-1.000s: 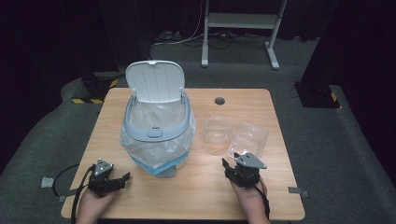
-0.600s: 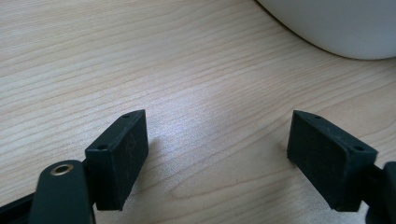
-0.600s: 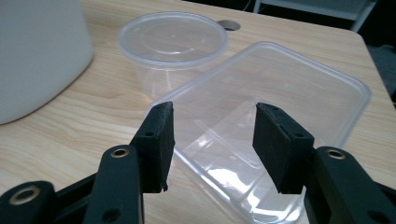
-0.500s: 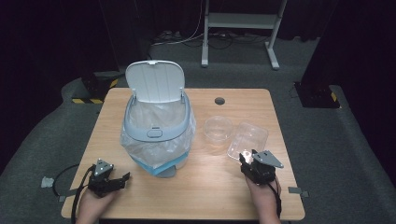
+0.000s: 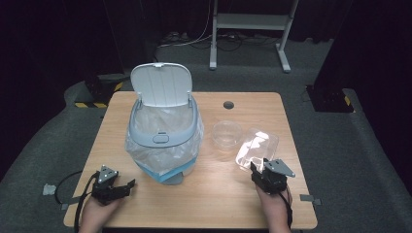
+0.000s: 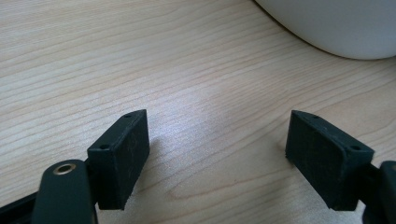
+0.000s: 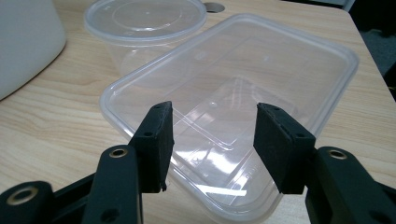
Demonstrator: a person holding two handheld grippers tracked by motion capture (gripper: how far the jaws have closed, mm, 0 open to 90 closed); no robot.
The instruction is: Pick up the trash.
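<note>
With jaws apart, the right gripper (image 7: 212, 140) is nearing the clear rectangular plastic container (image 7: 233, 112) mid-frame, possibly skidding it away.

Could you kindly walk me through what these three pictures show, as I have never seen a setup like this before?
A person sits at a wooden table and holds a two-jaw hand tool in each hand. The high view looks down from above: the left gripper and the right gripper sit near the table's front edge. The other two pictures come from small cameras riding on each tool, looking along its black jaws.

On the table stand a lidded bin lined with a plastic bag, a round clear tub and a rectangular clear container. Both grippers are open and hold nothing; the right one's jaws point at the rectangular container's near end.
</note>
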